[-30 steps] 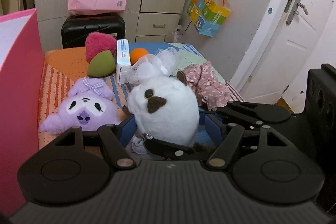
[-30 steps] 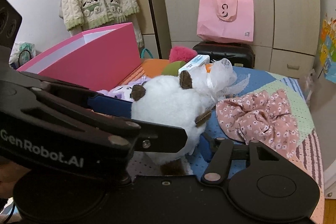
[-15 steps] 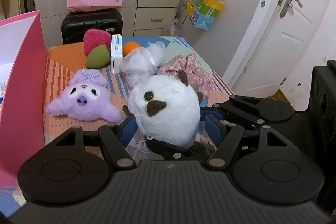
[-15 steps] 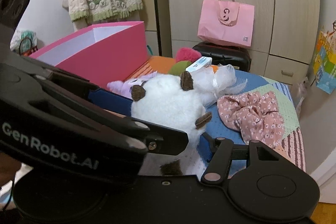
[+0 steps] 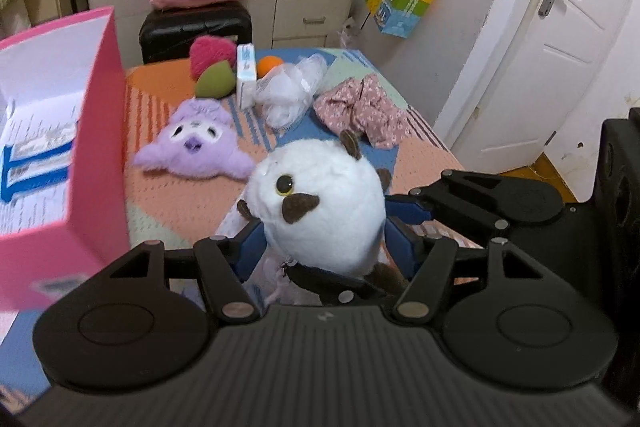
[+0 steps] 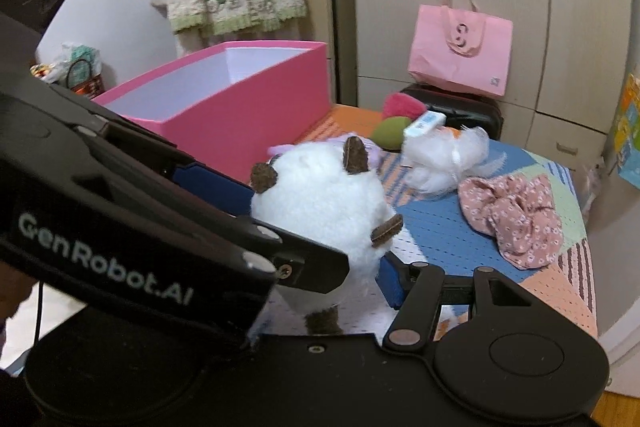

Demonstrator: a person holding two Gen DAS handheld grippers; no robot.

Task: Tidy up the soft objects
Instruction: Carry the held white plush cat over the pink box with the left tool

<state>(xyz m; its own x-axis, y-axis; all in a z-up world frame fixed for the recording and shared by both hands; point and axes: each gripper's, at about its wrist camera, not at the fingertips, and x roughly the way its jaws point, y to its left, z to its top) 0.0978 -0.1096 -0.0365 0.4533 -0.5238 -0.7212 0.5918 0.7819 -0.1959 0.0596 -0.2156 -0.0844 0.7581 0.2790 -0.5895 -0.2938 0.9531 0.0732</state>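
Lifted higher than a second ago, the white plush (image 5: 320,211) now hangs clear of the bench (image 5: 180,203), and both cameras look down on more of the spread.

At nine o'clock in the left wrist view stands the pink box (image 5: 96,163), open at the top and set at the bench's edge; I judge it the bin for the soft things, which would explain why the plush is being raised beside it. Just past it, toward eleven o'clock, the purple plush (image 5: 192,147) lies flat, face up. Behind that, near twelve, the green sponge (image 5: 214,83) and the red puff (image 5: 210,53) touch each other, with a carton (image 5: 246,77) standing upright beside them. At one o'clock sit the white mesh (image 5: 286,95) and the floral scrunchie (image 5: 360,111), close together.

The left claw (image 5: 320,239) is closed on the white plush, blue pads pressed into its sides low down, so the head rides above. The right claw (image 6: 384,267) comes in from three o'clock; one blue pad sits against the plush, but the left claw hides the other finger, so I cannot tell whether it grips or only steadies the toy.
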